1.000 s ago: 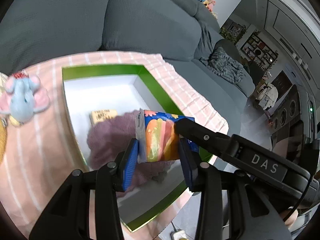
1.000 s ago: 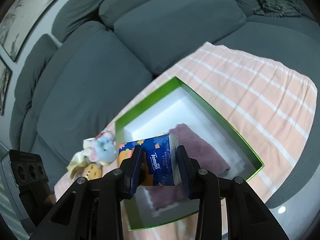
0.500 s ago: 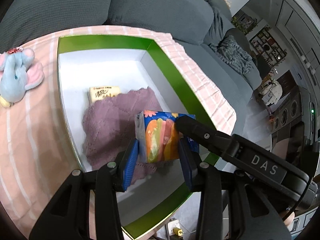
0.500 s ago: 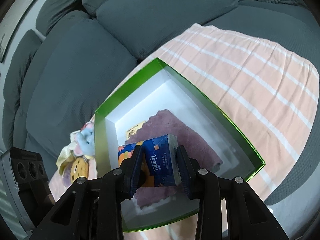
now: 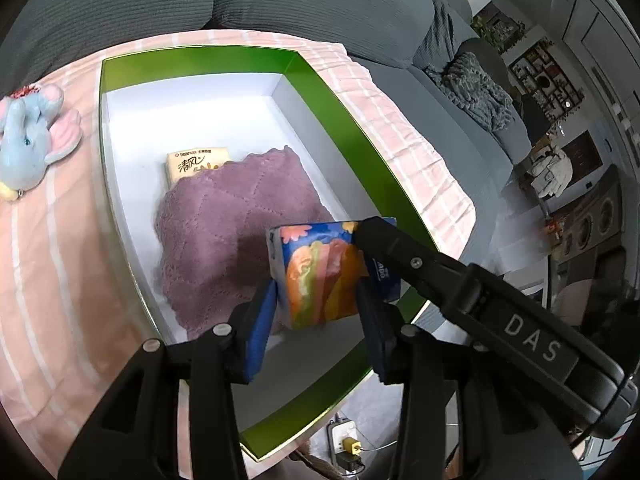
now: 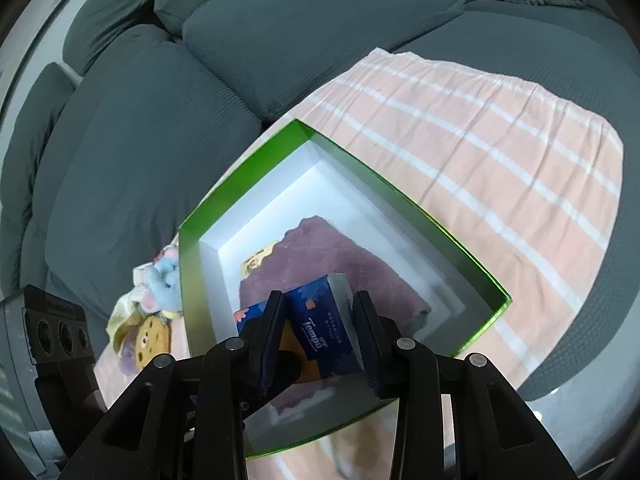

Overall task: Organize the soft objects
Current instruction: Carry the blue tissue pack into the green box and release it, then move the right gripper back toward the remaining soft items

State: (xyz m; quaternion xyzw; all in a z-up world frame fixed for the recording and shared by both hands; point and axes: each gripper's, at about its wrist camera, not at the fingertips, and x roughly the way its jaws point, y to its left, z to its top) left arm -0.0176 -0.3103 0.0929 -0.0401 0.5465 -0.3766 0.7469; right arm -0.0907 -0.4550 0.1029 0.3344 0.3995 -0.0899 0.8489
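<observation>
Both grippers hold one blue and orange Tempo tissue pack (image 5: 324, 276) over the near right part of a green box with a white inside (image 5: 200, 60). My left gripper (image 5: 316, 312) is shut on the pack's end. My right gripper (image 6: 320, 336) is shut on its sides (image 6: 320, 324). Inside the box lie a purple cloth (image 5: 236, 236) and a yellow tissue pack (image 5: 196, 164), partly under the cloth. The box (image 6: 240, 172) also shows in the right wrist view with the cloth (image 6: 360, 268).
The box sits on a pink striped blanket (image 6: 500, 152) on a grey sofa (image 6: 280, 40). A blue elephant plush (image 5: 28, 136) lies left of the box, with a bear plush (image 6: 150, 340) near it. A power socket (image 5: 344, 436) is on the floor.
Both grippers have carried the tissue pack lower and further over the box, above the purple cloth. The grip on the pack is unchanged.
</observation>
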